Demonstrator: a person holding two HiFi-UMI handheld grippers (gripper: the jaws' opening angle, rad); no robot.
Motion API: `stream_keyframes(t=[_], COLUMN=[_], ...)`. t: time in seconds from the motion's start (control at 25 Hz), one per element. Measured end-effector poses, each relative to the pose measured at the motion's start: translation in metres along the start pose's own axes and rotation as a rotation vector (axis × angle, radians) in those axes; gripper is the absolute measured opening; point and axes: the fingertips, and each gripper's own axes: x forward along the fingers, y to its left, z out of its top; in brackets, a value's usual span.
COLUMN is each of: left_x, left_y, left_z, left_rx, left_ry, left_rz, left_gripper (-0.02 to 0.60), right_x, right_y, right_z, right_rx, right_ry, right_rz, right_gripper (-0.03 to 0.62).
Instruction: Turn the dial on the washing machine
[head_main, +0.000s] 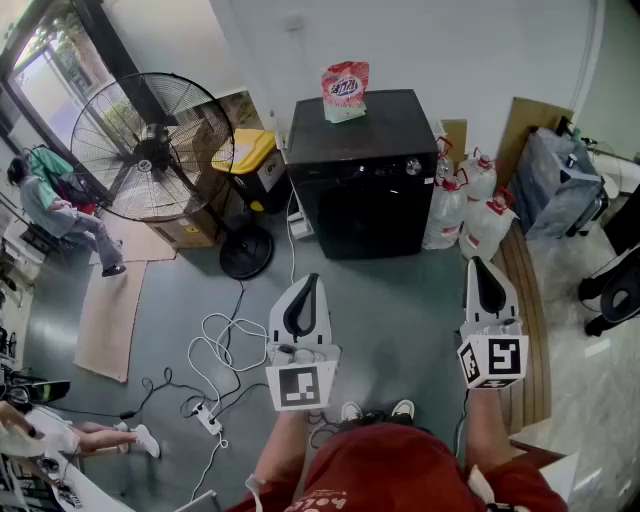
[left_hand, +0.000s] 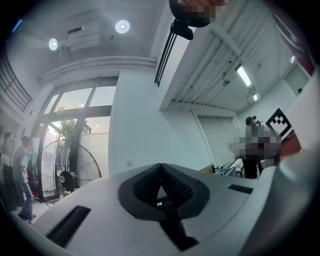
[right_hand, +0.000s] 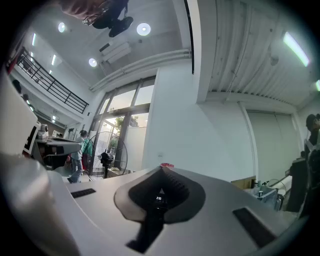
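Head view: the silver dial (head_main: 413, 167) sits top right on the front of the black washing machine (head_main: 360, 215), well ahead of the left gripper (head_main: 311, 282) and right gripper (head_main: 479, 264), both closed tight and empty. It looks rigid, smooth and probably clicky, so I'd pinch across its rim.

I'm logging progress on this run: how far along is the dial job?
Done: nothing that shows; the dial on the washer is untouched. In hand: nothing; the left claw and right claw are shut, empty and held over the floor, apart from the washer. Left: step closer, open a claw, grip the dial and turn it.
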Motion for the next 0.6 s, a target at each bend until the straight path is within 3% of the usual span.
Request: stream_keyframes(t=[0.28,0.6], left_x=[-0.003,0.005], left_y=[-0.016,-0.043], left_z=[-0.001,-0.004], left_rx=[0.003,0.007], left_ry=[0.002,0.015], left_rz=[-0.017,-0.022], left_gripper=[0.009,0.009], right_x=[-0.009,-0.023], right_y=[0.003,-0.027], right_z=[-0.005,-0.008], right_rx=[0.016,0.038], right_ry=[-0.002,-0.029], right_rz=[0.011,-0.009], right_gripper=[0.006,0.008])
